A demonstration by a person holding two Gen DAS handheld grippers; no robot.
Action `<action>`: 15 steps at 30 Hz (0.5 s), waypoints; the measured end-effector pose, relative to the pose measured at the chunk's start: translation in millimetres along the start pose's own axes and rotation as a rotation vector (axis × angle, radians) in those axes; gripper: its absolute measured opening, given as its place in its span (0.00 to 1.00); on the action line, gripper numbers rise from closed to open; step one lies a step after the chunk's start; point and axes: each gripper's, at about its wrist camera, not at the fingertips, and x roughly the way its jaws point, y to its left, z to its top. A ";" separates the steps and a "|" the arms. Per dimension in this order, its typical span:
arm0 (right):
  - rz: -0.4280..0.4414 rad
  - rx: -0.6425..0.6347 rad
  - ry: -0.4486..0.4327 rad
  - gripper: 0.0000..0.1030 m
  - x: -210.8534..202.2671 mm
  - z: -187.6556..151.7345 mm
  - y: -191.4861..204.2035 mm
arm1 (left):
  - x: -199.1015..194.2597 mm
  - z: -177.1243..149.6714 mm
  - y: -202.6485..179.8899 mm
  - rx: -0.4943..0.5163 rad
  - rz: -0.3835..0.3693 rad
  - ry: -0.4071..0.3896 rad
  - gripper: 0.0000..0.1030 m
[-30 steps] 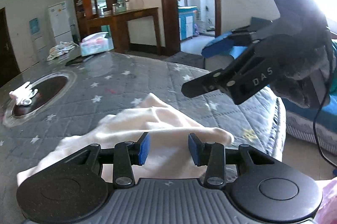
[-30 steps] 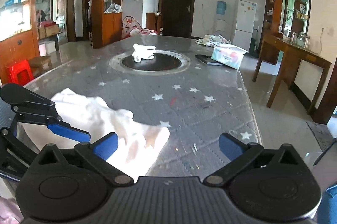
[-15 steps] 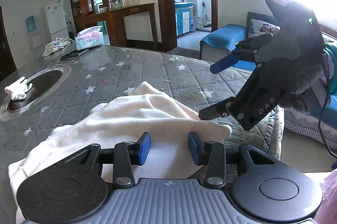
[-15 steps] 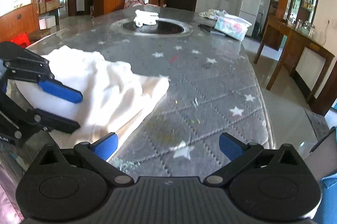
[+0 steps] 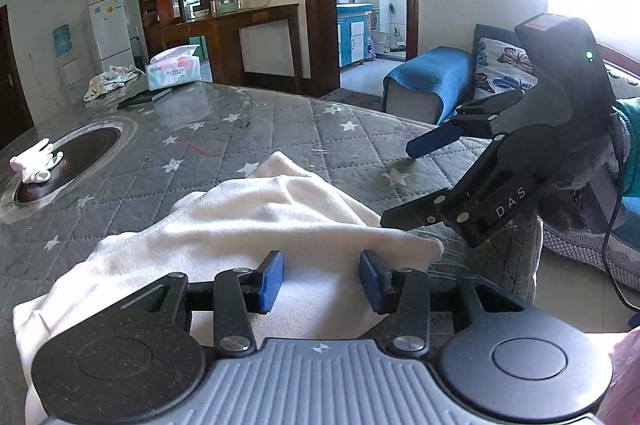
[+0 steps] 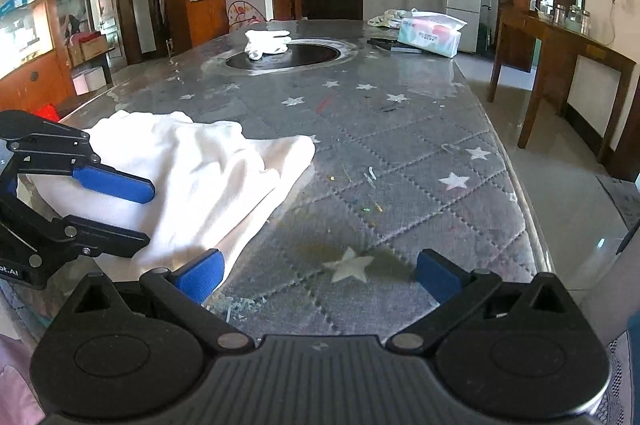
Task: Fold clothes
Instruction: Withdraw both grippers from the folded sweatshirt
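A crumpled white garment [image 5: 248,221] lies on the grey star-quilted table [image 5: 280,129] near its front edge; it also shows in the right wrist view [image 6: 200,173]. My left gripper [image 5: 320,281] is open and empty, its blue pads [image 5: 270,281] just above the cloth's near part. My right gripper [image 6: 316,273] is open wide and empty, low over the table beside the garment's right corner. In the left wrist view the right gripper [image 5: 404,181] sits right of the garment. In the right wrist view the left gripper [image 6: 140,213] hovers over the cloth.
A white glove [image 6: 266,43] lies on the dark round inset [image 6: 296,55] at the table's middle. A tissue pack [image 6: 430,31] and a bundle of cloth [image 6: 388,17] sit at the far end. A blue sofa [image 5: 432,77] and a wooden sideboard [image 6: 560,61] stand beside the table.
Both grippers have come down toward the table edge. The right gripper has dropped lower beside the garment's corner, and stays open. The garment has not been taken hold of.
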 end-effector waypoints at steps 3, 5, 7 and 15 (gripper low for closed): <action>0.003 0.006 -0.006 1.00 -0.4 -0.5 -0.2 | 0.3 -0.4 1.6 -0.014 0.003 0.001 0.48; 0.007 0.013 -0.020 1.00 -1.2 -2.2 -1.0 | 0.7 -0.4 2.6 -0.019 0.003 0.002 0.49; 0.008 0.012 -0.024 1.00 -1.5 -2.0 -0.9 | 0.5 -0.3 2.8 -0.020 0.006 0.003 0.50; 0.122 0.080 -0.017 0.77 -5.6 23.0 -3.1 | 0.3 -0.6 1.9 -0.021 0.010 0.004 0.51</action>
